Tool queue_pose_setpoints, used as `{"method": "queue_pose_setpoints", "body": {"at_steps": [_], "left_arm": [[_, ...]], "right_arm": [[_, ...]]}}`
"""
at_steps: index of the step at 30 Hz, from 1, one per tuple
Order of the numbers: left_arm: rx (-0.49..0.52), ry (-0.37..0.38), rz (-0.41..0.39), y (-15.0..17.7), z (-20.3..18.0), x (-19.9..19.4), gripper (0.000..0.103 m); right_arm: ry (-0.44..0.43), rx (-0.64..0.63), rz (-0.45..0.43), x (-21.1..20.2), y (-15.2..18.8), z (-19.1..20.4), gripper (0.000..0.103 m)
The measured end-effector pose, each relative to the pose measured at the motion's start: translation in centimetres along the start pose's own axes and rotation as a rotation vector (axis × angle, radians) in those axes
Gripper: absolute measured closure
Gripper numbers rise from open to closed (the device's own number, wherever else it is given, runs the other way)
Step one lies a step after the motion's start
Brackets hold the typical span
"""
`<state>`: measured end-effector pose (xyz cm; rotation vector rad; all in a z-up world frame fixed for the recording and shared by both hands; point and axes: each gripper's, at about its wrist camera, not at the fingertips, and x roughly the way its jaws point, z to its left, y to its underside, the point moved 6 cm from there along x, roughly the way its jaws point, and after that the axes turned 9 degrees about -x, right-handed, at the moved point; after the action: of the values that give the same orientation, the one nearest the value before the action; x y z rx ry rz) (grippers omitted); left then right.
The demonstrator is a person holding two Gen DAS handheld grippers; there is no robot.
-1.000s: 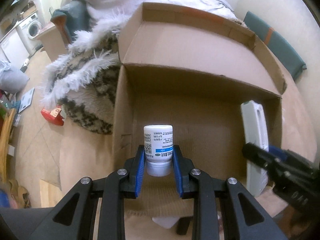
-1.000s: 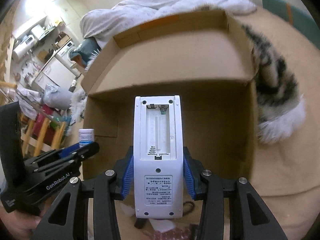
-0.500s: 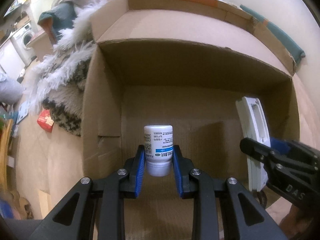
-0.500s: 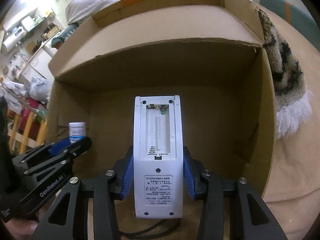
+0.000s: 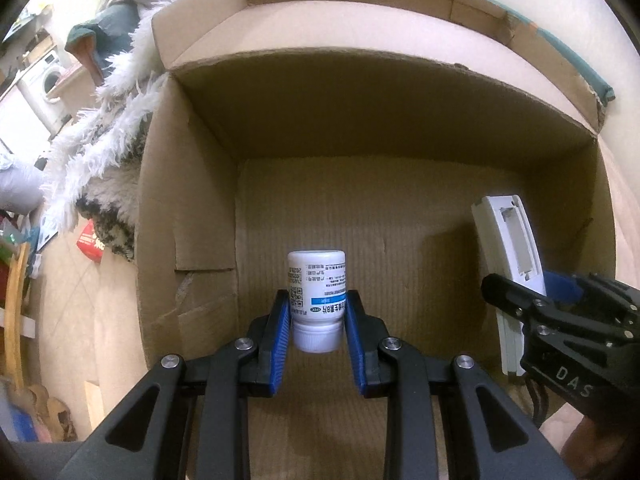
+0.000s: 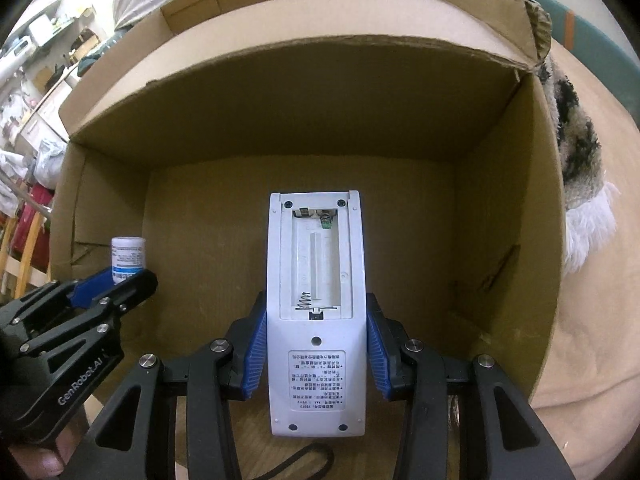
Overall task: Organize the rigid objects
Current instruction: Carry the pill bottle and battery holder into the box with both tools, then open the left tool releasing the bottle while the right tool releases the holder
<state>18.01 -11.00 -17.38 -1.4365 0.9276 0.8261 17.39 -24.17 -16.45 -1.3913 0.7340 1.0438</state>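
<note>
A small white medicine bottle (image 5: pixel 317 298) with a blue label band hangs cap-down between the blue pads of my left gripper (image 5: pixel 316 312), which is shut on it inside the open cardboard box (image 5: pixel 188 216). My right gripper (image 6: pixel 316 320) is shut on a white remote control (image 6: pixel 317 292), its back facing me with the battery bay uncovered and empty. Both point steeply down into the box (image 6: pixel 516 216). In the left wrist view the remote (image 5: pixel 510 248) and the right gripper (image 5: pixel 532 296) show at the right. The bottle (image 6: pixel 128 258) and left gripper (image 6: pixel 120 282) show at left in the right wrist view.
The box sits on a beige bed surface (image 6: pixel 592 340). A fluffy white and dark patterned blanket (image 5: pixel 104 148) lies along its left side, and a furry piece (image 6: pixel 576 132) by its right wall. A black cable (image 6: pixel 304 460) lies on the box floor near me. A red packet (image 5: pixel 90 236) lies outside.
Both grippers have sunk deeper into the box with their loads; the box walls now fill both views. The grips on the bottle and the remote are unchanged.
</note>
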Motion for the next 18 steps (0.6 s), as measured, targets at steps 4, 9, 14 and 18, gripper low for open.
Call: {"method": "queue_pose_setpoints", "body": {"at_steps": [4,9,14,18], "left_arm": [[0.008,-0.008,0.023,0.1,0.1,1.1,0.079],[0.008,-0.011,0.022,0.2,-0.2,1.5,0.079],[0.014,-0.015,0.025,0.2,0.0,1.5,0.079],[0.026,-0.019,0.042,-0.2,0.2,1.2,0.072]], "right_arm": [[0.017,-0.006,0.007,0.5,-0.5,0.3,0.057],[0.02,-0.002,0.001,0.5,-0.9,0.5,0.057],[0.009,0.0,-0.017,0.4,-1.1,0.6,0.056],[-0.011,0.011,-0.064,-0.2,-2.2,0.4,0.056]]}}
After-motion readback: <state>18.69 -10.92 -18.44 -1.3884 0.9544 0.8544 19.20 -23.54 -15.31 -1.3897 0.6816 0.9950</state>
